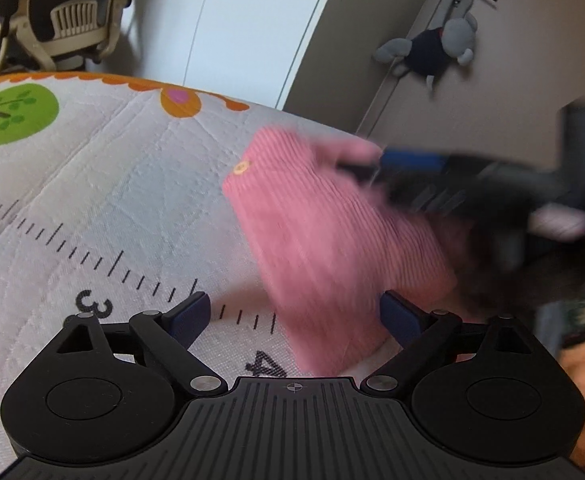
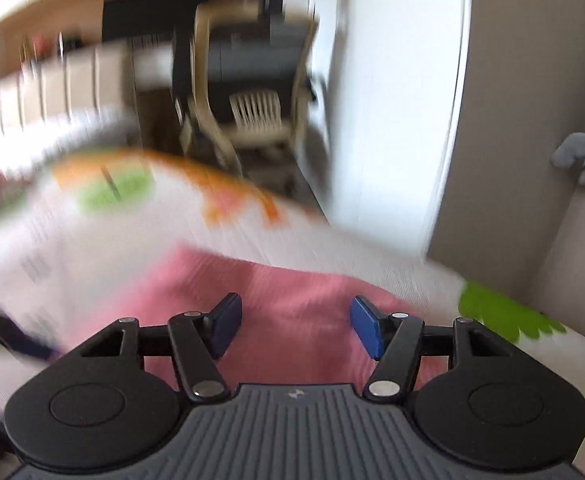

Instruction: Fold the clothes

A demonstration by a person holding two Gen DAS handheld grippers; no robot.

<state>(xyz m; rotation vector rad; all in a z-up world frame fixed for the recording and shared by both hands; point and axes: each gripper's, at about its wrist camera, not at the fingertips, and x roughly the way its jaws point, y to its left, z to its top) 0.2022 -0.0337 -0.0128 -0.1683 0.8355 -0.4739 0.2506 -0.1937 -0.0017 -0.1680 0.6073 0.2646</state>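
Pink garment [image 1: 324, 240] on printed mat [image 1: 112, 184]

The supporting surface is a white quilted mat [image 1: 104, 184] printed with a black ruler scale bearing the numerals 20, 3 and 4, a green tree motif toward its far left corner, and an orange scalloped border with a pink-centred ornament along its far edge. A pink ribbed garment [image 1: 324, 248], folded into a compact block with a small yellow button near its far corner, lies directly on the mat to the right of the scale. The right wrist view, heavily blurred, shows the same pink fabric [image 2: 292, 300] spread on the mat, with a green leaf print at the mat's right edge.
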